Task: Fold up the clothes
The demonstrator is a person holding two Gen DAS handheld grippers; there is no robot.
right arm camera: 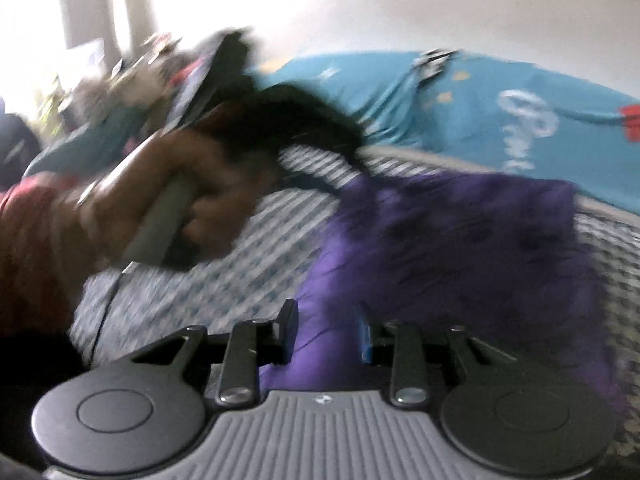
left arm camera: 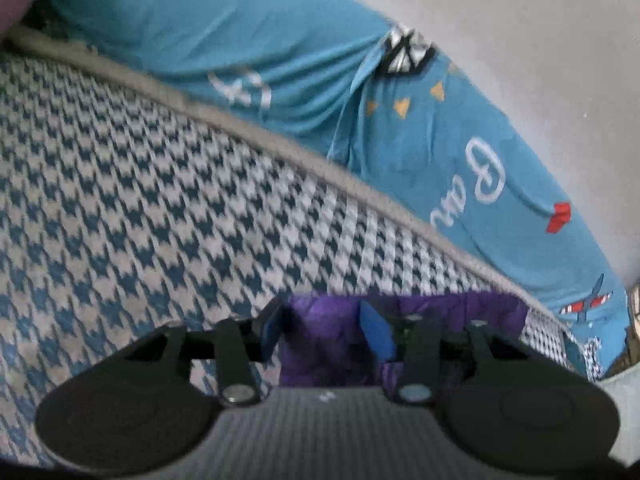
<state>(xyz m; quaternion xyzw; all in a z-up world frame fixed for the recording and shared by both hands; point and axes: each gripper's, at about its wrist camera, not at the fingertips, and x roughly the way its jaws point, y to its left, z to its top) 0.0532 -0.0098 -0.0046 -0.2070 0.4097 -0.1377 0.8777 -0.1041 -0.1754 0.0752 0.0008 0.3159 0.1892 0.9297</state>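
We see the left gripper (left arm camera: 326, 332) and the right gripper (right arm camera: 326, 334) each partly open over the purple garment (right arm camera: 460, 240); whether either grips it we cannot tell. The garment lies on the houndstooth blanket (left arm camera: 160, 208), with a blue printed sheet (left arm camera: 420, 140) beyond.

White cursive lettering is printed on the blue bedsheet (left arm camera: 420, 152); in the left wrist view only "Ban" or "Pan" can be made out, the rest being cut off. In the right wrist view the same lettering is too blurred to be read.
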